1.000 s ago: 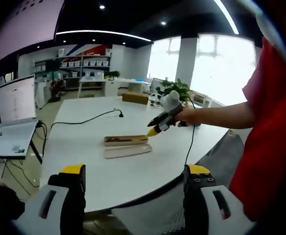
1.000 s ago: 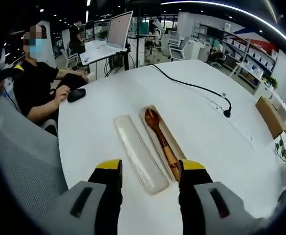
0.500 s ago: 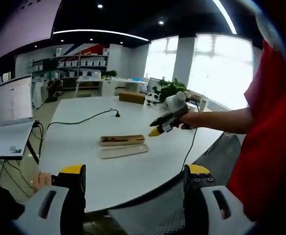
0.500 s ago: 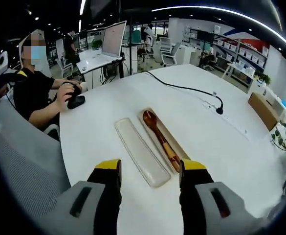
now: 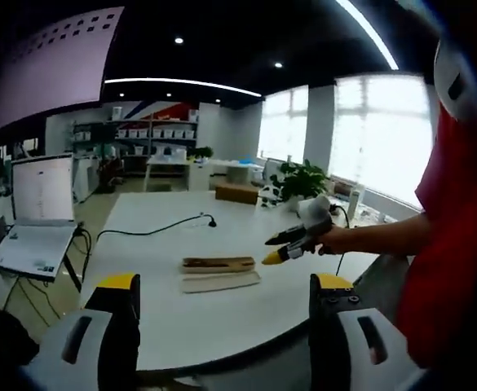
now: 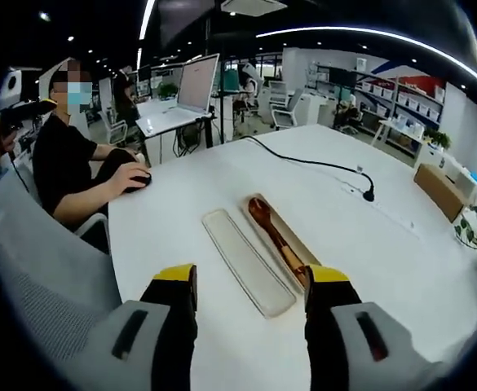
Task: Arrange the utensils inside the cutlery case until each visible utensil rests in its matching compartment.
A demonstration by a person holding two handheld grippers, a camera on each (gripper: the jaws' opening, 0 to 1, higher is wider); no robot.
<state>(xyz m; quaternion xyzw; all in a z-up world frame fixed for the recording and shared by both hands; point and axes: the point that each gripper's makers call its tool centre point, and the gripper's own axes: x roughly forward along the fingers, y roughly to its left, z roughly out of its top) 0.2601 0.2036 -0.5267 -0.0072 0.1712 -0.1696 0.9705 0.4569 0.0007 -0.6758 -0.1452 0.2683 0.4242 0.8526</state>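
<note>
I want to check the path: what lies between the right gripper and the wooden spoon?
In the right gripper view, bare white table lies between the right gripper and the wooden spoon; the clear lid lies beside the spoon.

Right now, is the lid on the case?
No: in the right gripper view the lid lies flat on the table beside the open case, with the spoon exposed inside.

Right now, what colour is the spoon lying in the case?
Reddish-brown wood, the spoon; clearest in the right gripper view.
</note>
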